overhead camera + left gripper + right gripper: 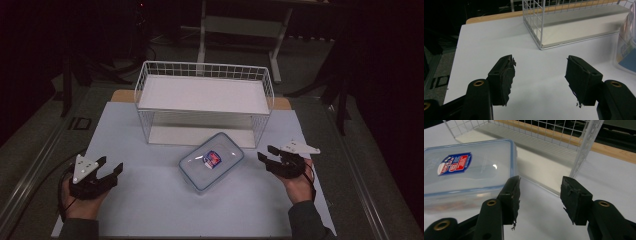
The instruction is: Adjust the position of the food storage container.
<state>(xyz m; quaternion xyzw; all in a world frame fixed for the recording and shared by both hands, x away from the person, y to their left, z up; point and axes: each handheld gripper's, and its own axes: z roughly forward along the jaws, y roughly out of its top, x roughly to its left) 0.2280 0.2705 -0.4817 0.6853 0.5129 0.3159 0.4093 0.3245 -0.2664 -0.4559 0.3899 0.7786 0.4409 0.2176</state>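
Note:
A clear plastic container [211,161] with a blue-rimmed lid and a red and blue label lies flat on the white mat, in front of the wire rack. My left gripper [111,164] rests low at the mat's left, well apart from the container, its jaws open on bare mat [540,60]. The container's edge [626,47] shows at the far right of the left gripper view. My right gripper [265,152] is just right of the container, open with nothing between its jaws [540,179]. Its left jaw stands close beside the container's corner [469,167]; I cannot tell if they touch.
A white two-level wire rack [205,95] stands at the back of the mat [150,210], its open front facing me. A wooden table edge [122,95] shows behind the rack. Dark floor and a grey table frame [240,25] lie beyond.

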